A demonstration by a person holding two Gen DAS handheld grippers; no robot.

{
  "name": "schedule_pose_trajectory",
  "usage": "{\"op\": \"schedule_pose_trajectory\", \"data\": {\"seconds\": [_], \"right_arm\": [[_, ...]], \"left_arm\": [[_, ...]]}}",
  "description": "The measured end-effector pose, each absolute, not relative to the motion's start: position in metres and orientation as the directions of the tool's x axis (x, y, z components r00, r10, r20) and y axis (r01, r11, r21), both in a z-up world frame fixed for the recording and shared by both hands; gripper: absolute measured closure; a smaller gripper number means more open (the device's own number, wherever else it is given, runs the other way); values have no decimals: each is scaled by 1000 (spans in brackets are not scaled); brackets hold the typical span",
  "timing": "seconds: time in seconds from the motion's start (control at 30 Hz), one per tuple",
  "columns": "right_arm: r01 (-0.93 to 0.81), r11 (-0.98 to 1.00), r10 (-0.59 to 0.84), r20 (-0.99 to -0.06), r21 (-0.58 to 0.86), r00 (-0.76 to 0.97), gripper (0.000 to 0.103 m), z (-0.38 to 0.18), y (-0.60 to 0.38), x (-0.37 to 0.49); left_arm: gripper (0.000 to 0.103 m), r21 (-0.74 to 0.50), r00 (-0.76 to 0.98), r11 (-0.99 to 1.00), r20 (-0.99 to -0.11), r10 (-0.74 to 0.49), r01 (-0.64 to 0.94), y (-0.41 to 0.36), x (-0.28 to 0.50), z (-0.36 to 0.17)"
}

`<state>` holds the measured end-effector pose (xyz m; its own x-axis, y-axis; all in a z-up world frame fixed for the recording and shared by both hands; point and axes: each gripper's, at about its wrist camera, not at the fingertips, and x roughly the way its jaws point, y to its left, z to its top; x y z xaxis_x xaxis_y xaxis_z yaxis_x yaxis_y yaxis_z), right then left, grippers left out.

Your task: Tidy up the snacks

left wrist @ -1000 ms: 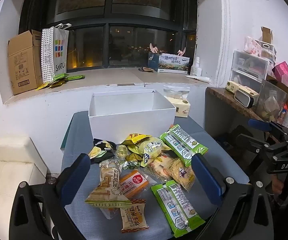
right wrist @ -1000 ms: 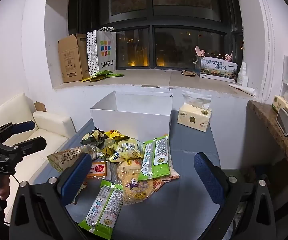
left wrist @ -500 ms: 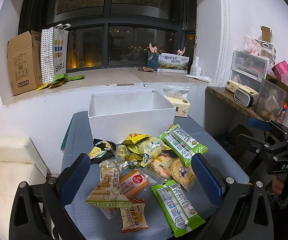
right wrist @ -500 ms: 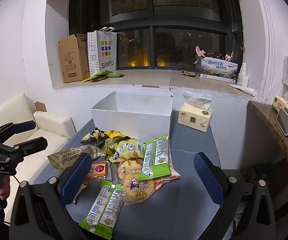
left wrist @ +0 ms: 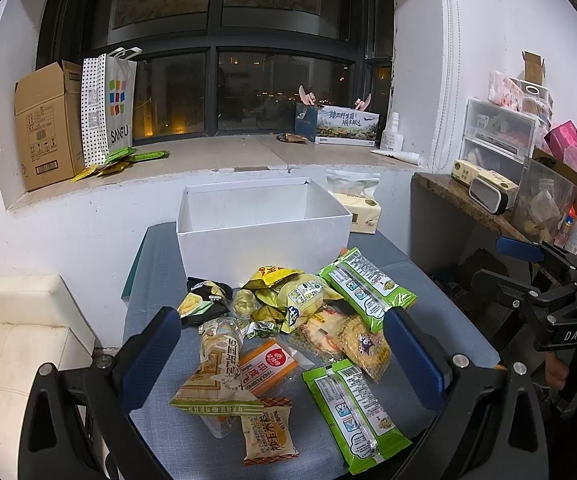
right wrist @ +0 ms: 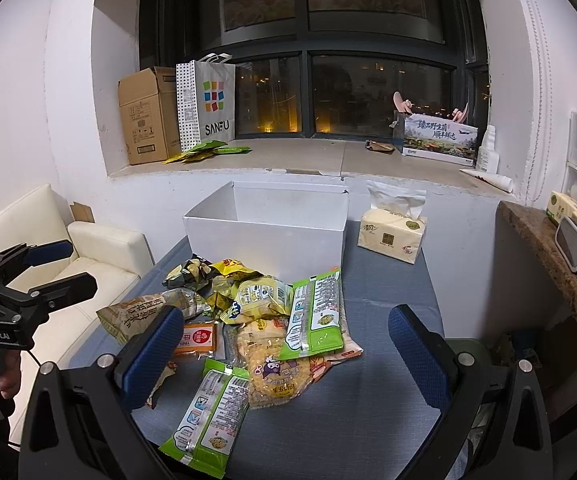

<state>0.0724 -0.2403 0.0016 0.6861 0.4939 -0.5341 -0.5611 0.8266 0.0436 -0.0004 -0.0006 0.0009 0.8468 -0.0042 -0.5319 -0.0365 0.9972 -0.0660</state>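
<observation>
1. The snacks lie in a loose heap on the grey table (left wrist: 160,264), directly in front of the white box (left wrist: 262,246), which stands with its top open and nothing visible inside.
2. The left gripper (left wrist: 284,356) hovers over the near edge of the heap, fingers spread wide and holding nothing. The right gripper (right wrist: 284,352) does likewise on the other side, also released and bare.
3. Nearest the left gripper, and farthest from the white box, are a tan triangular packet (left wrist: 212,384), an orange sachet (left wrist: 268,364) and a small yellow cracker pack (left wrist: 268,434).
4. A green wafer pack (right wrist: 208,412) lies on the near side of the heap from the box; a second green pack (right wrist: 318,312) rests atop a round corn cracker bag (right wrist: 276,372).
5. As I judge it, sorting has not begun; the step in hand is choosing a first packet.
6. To do it well, start with pieces on top or at the fringe, so nothing underneath drags along.
7. Pinch a crimped seam or a short edge, not the flat face; the film looks slippery and the crackers likely brittle.
8. Work each gripper on its own side of the heap, so they do not cross on the way to the box.
</observation>
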Motion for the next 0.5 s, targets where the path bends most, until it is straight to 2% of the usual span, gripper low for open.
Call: {"op": "schedule_pose_trajectory", "data": {"seconds": [0.5], "right_arm": [[-563, 825, 495, -534, 41, 686, 0, 1, -240, 72]], "left_arm": [[0, -66, 847, 997, -532, -4, -37, 0, -1, 1]]}}
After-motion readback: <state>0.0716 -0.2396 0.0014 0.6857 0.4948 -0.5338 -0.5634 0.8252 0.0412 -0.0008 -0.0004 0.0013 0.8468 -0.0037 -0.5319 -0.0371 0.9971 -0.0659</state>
